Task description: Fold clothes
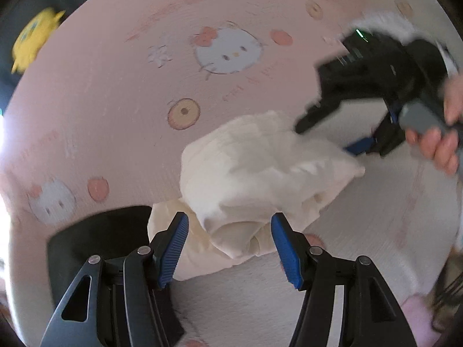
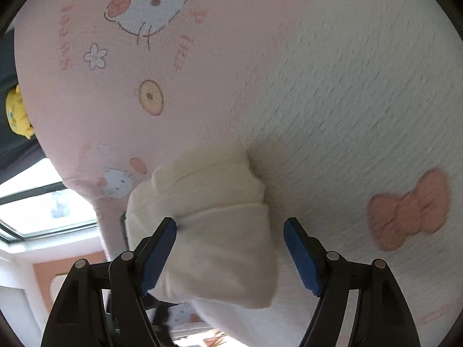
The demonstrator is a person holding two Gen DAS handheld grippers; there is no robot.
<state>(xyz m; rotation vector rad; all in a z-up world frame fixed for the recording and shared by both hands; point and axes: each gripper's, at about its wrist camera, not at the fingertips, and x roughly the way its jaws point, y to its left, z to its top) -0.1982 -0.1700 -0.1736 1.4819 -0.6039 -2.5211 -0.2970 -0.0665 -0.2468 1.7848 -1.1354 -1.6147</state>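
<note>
Cream garment (image 1: pixel 260 170) bunched on pink blanket (image 1: pixel 115 86). Left gripper (image 1: pixel 230 248) and right gripper (image 2: pixel 230 253): jaws apart, straddling cloth, gripping nothing.

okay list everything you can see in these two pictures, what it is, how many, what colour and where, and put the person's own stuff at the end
garment: one, cream, bunched on the bedspread between both grippers
bedspread: one, pink and white with cartoon cats, under everything
plush toy: one, yellow, beyond the bedspread's far left edge
dark cloth: one, black, beside the left gripper
left gripper: one, black with blue pads, open
right gripper: one, black with blue pads, open around the garment
hand: one, holding the right gripper's grey handle
</note>
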